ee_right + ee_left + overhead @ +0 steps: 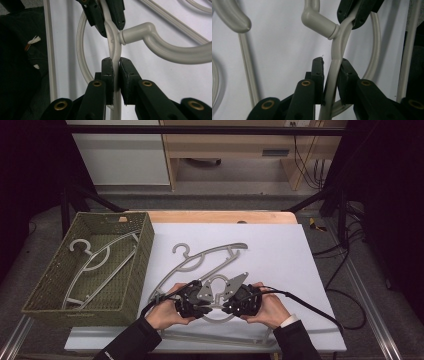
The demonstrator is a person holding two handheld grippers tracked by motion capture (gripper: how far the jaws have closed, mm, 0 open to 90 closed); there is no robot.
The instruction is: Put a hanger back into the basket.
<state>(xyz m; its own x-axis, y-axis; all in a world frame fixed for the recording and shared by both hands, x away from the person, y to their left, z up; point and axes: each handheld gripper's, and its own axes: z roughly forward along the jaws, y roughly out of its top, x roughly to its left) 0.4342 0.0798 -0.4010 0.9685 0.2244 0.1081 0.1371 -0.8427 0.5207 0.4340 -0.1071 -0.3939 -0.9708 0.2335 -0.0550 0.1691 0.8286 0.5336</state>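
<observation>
A grey plastic hanger (pixel 215 338) lies near the front edge of the white mat (pixel 280 260), its hook pointing away from me. My left gripper (pixel 202 304) and right gripper (pixel 229 304) face each other at the hanger's top, on either side of the hook's neck. In the left gripper view, my left gripper (pixel 331 65) is shut on the hanger's thin arm (pixel 337 50) just below the neck (pixel 319 22). In the right gripper view, my right gripper (pixel 116 62) is shut on the same arm (pixel 113 47), with the hook (pixel 162 47) curving off to the right.
A second grey hanger (pixel 210 257) lies on the mat just beyond the grippers. At the left stands a green woven basket (pixel 142 255) with another hanger (pixel 95 265) inside. Cables trail off to the right of the table.
</observation>
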